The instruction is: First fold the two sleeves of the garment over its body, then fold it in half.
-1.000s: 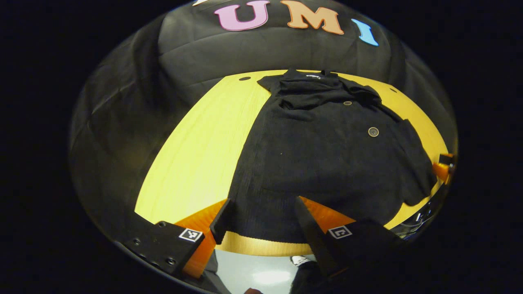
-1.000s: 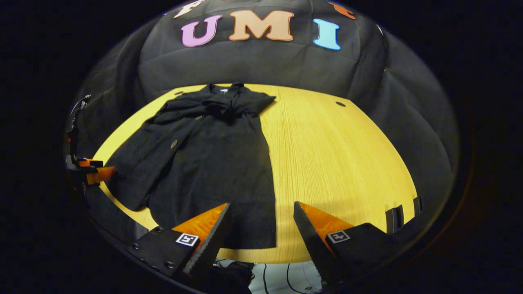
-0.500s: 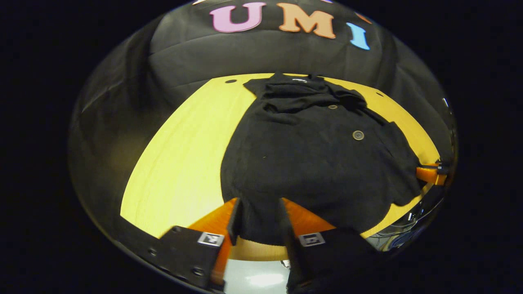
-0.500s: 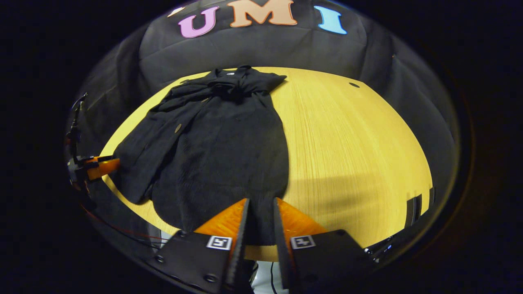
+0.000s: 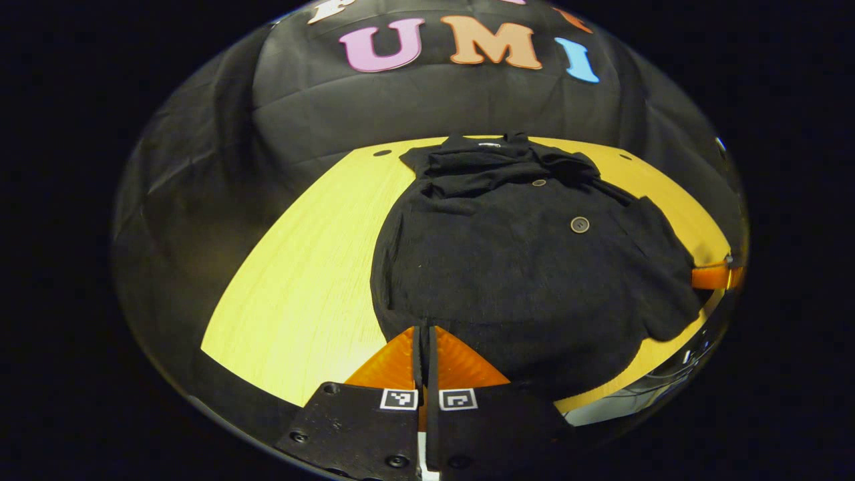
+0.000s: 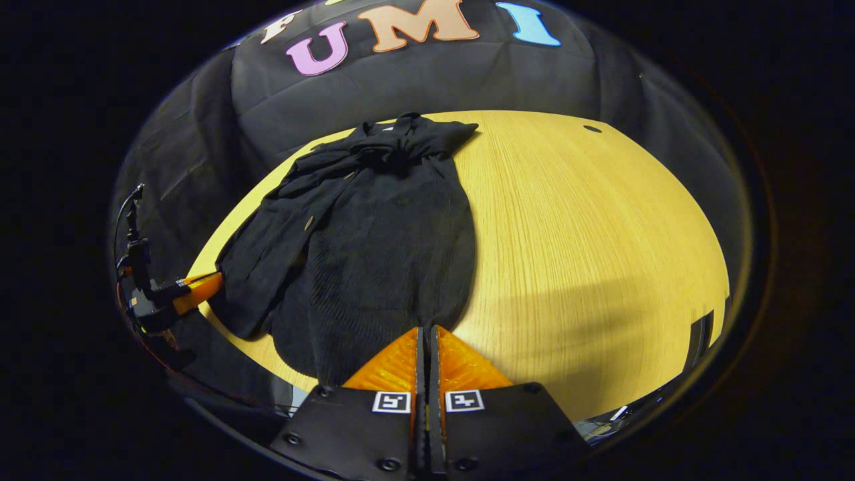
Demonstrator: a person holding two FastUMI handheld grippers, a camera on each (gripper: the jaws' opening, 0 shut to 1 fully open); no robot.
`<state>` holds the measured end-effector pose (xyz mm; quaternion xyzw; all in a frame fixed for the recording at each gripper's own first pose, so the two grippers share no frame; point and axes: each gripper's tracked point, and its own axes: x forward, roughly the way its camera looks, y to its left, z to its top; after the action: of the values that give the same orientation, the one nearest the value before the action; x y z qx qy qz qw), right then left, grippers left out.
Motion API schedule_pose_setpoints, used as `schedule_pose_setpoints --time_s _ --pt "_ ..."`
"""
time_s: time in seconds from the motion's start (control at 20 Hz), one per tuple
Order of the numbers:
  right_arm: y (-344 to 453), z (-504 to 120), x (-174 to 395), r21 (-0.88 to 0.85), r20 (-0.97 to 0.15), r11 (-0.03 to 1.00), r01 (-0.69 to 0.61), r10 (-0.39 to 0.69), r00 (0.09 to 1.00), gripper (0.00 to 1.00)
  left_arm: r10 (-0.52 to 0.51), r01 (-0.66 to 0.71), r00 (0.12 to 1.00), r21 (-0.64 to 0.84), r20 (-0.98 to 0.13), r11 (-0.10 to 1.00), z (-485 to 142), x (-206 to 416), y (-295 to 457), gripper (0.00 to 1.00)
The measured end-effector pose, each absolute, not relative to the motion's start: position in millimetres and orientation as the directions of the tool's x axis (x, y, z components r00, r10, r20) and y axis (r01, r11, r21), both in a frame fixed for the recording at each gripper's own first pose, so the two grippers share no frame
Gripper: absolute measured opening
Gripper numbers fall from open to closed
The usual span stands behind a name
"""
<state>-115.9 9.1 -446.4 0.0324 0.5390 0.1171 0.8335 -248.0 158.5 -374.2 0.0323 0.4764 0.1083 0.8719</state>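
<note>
In the left gripper view, the left claw (image 5: 424,329) is pinched tight on the near hem of the black coat (image 5: 521,267), its 2 fingers almost meeting with cloth between them. In the right gripper view, the right claw (image 6: 425,329) is likewise clamped on the hem at the coat's other near corner. The coat lies flat on the yellow wooden tabletop (image 6: 588,227), collar toward the booth wall, both sleeves folded across its body, 2 buttons (image 5: 579,224) showing.
</note>
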Motion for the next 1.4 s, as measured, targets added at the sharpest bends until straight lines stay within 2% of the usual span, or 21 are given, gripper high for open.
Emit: schedule_pose_setpoints --time_s 0.2,0.45,0.7,0.9,1.2,1.4 --pt "9.6 -440.7 -113.0 0.147 -0.887 0.969 -0.196 0.217 0.408 0.05 0.195 -0.242 0.48 0.085 -0.855 0.966 -369.7 -248.7 158.0 0.0" --pt "12.1 -407.3 -97.4 0.168 -0.854 0.96 -0.226 0.256 0.452 0.03 0.173 -0.259 0.518 0.039 -0.837 0.965 -335.9 -226.6 151.6 0.0" --pt "17.9 -361.0 -62.4 0.198 -0.793 0.959 -0.203 0.279 0.542 0.03 0.149 -0.25 0.605 -0.009 -0.782 0.968 -294.9 -181.1 153.8 0.0" --pt "32.6 -323.8 -26.6 0.169 -0.735 0.954 -0.249 0.29 0.613 0.02 0.15 -0.267 0.672 -0.049 -0.725 0.963 -265.3 -137.3 166.1 0.0" --pt "49.9 -279.4 25.3 0.185 -0.65 0.952 -0.244 0.304 0.697 0.05 0.159 -0.256 0.721 -0.046 -0.675 0.966 -233.7 -95.0 188.1 0.0" --pt "47.1 -255.3 74.5 0.198 -0.594 0.959 -0.201 0.281 0.754 0.02 0.143 -0.236 0.766 -0.067 -0.627 0.969 -215.4 -52.6 198.3 0.0"
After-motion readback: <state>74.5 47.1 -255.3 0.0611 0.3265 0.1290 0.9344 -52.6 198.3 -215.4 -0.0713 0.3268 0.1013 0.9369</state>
